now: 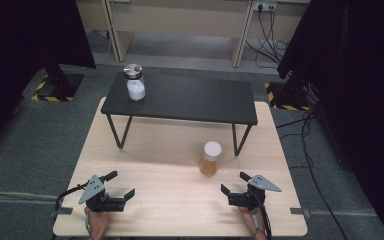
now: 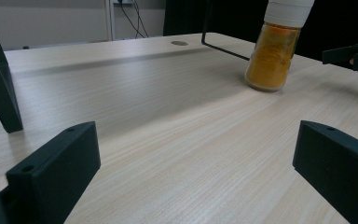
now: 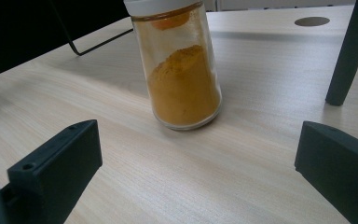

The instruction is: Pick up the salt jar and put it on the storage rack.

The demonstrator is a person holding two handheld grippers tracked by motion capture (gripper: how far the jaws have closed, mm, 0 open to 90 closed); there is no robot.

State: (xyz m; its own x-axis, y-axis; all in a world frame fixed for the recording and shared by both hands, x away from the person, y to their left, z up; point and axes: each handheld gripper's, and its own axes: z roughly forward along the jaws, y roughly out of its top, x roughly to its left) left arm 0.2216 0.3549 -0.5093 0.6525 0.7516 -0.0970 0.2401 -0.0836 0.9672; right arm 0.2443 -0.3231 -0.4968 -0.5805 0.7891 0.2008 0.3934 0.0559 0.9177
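Both hands sit low at the near edge of the surface (image 1: 180, 200), one gripper each. The left gripper (image 1: 122, 186) points forward and a bit right, jaws spread wide with nothing between them. The right gripper (image 1: 233, 183) angles forward and left, jaws just as wide apart and empty. The two are well apart, both just above the wood.

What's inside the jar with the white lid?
The jar on the wooden table holds orange-yellow powder, filling roughly the lower half; above it the glass looks empty. The white lid hides whatever is under the top.
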